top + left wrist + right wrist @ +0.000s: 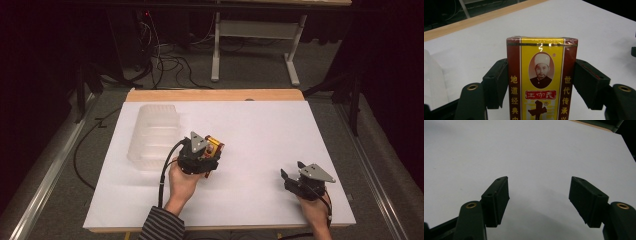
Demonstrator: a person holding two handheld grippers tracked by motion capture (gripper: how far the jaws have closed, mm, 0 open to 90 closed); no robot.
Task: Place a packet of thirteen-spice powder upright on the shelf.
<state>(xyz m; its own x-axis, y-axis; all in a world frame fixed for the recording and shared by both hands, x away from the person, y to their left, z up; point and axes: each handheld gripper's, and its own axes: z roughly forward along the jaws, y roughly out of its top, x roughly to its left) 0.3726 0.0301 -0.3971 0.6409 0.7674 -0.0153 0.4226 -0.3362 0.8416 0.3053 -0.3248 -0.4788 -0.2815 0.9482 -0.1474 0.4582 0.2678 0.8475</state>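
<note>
My left hand-held gripper [541, 82] clamps the yellow box [541, 75] by its sides; jerking it could let it slip onto the surface [260, 130].

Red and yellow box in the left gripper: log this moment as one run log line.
left gripper: shut on red and yellow box | right gripper: open, over white table | clear bin: left of box

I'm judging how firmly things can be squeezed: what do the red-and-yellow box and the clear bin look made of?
The box looks like printed card under glossy film, judging by the glare streak near its top. The bin seems translucent, ribbed plastic with a frosted look.
</note>
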